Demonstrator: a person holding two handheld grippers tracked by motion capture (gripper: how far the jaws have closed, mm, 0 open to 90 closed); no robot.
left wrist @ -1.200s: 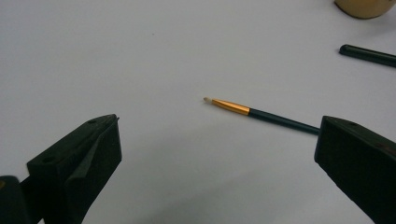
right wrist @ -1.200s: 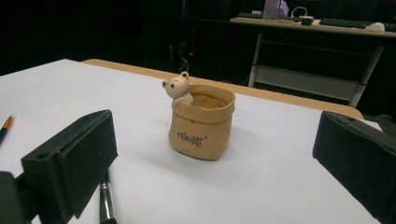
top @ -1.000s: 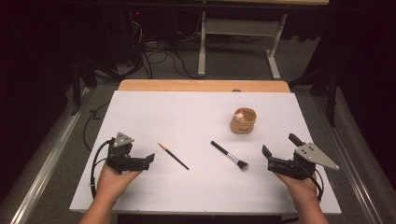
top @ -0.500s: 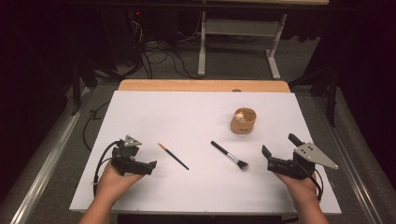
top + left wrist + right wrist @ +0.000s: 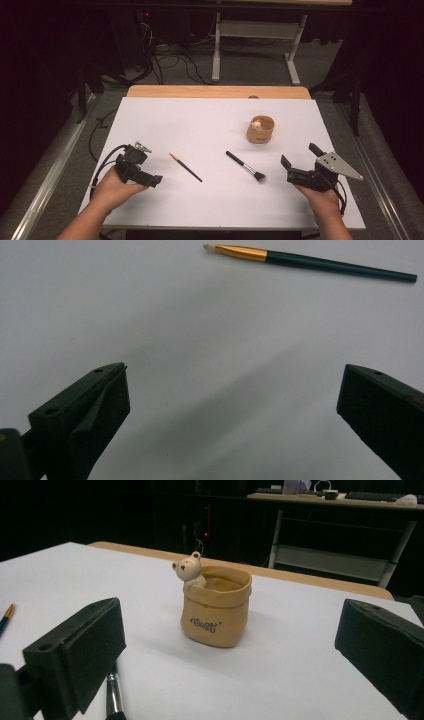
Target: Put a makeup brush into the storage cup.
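A thin dark brush point(image 5: 185, 167) with a gold ferrule lies on the white table top point(image 5: 200, 120), left of centre. My left gripper point(image 5: 150, 166) hovers just left of it, open and empty. In the left gripper view the thin brush point(image 5: 310, 260) lies across the top, beyond the left gripper point(image 5: 235, 375). A black makeup brush point(image 5: 245, 166) lies right of centre. Behind it stands a tan bag-shaped cup point(image 5: 260, 129) with a small bear on its rim. My right gripper point(image 5: 300, 155) is open near the front right. In the right gripper view the cup point(image 5: 216, 607) stands ahead of the right gripper point(image 5: 231, 610), with the makeup brush point(image 5: 114, 695) low beside one jaw.
A wooden strip point(image 5: 215, 91) borders the table's far edge. Beyond it are the floor, cables and a desk frame point(image 5: 255, 45). Metal rails run along both sides of the table.
My left gripper has turned and shifted slightly right toward the thin brush, tipping down at the table. The right gripper and the objects have stayed put.
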